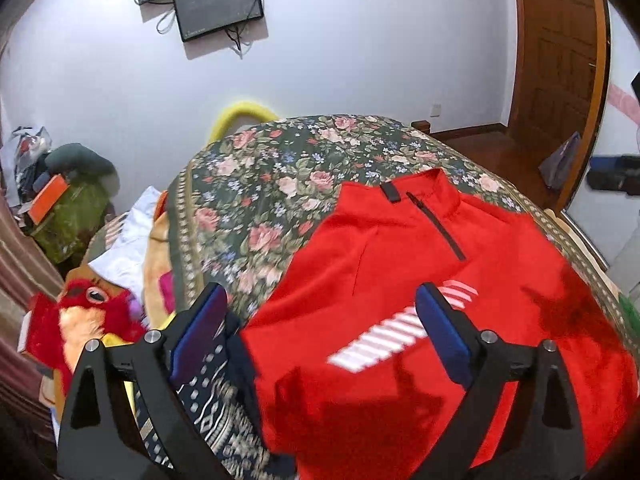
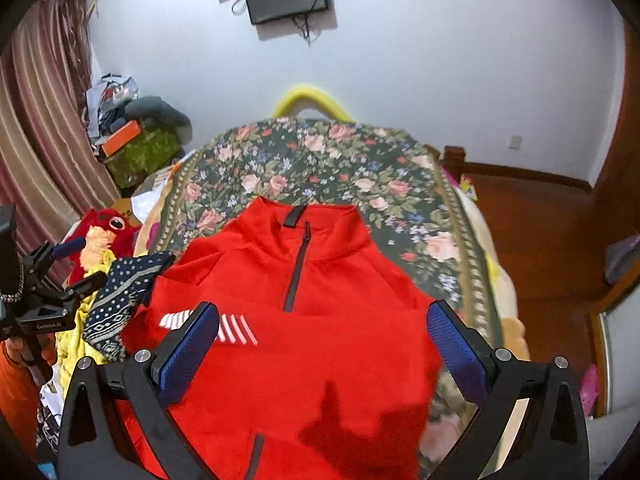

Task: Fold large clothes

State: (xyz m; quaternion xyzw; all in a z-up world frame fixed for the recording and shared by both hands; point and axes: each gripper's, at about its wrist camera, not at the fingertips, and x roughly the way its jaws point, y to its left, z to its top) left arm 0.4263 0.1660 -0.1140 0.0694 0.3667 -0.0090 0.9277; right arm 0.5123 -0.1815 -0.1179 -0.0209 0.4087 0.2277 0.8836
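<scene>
Red pullover (image 2: 296,320) lies face up on the floral bedspread (image 2: 320,160), collar toward the far end, half-zip running down the centre, white stripes on the chest. Its outline looks narrowed, the sides apparently turned in — a judgement, since the near hem is out of view.

Left gripper (image 1: 324,320): jaws wide apart, nothing between the blue pads, hovering above the striped chest area. Right gripper (image 2: 324,344): jaws likewise spread and empty, over the near middle of the garment. Neither touches the cloth.

Recommended procedure for the next fold:
- Bring both grippers down together to the near hem, one toward each corner, well apart from each other.
- Pinch all layers at each corner — a single-layer grip would let the tucked sides slip out.
- Lift evenly, carry the hem toward the collar, lay it down flat.

Caution: a patterned dark garment (image 2: 120,296) and a plush toy (image 2: 100,236) lie at the left edge; keep the left jaws clear of them.
</scene>
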